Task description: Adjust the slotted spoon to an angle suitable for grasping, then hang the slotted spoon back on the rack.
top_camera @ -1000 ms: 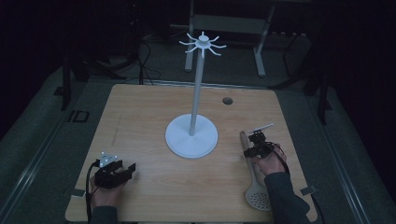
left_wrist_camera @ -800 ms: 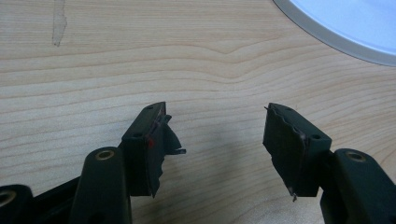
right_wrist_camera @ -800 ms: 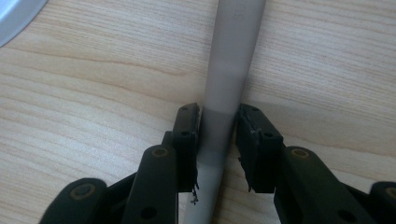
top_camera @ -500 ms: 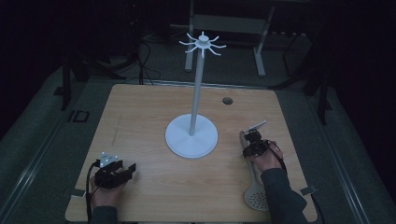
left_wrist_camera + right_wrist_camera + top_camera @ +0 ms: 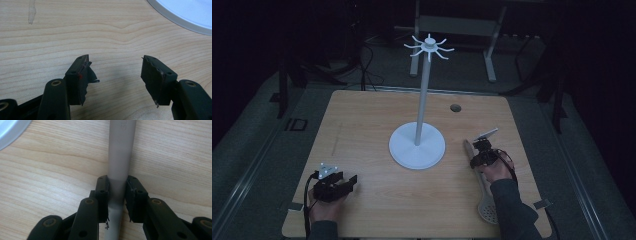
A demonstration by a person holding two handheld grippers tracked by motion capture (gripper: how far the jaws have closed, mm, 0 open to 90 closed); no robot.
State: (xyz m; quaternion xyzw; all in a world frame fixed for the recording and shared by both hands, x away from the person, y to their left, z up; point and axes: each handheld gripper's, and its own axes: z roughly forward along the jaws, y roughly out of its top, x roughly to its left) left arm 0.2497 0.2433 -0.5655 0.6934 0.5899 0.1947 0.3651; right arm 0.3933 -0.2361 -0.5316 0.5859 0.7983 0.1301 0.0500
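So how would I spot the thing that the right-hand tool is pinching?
Find the tall white stand in the middle of the wooden table. Just to its right, near the table's edge, a long pale skimmer spoon lies flat. The right gripper clamps its handle, and its round end has holes.

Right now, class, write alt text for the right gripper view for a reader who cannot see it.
Two black fingers of the right gripper clamp the grey handle of a slotted spoon lying on a light wooden table. A white stand base curves into the top left corner.
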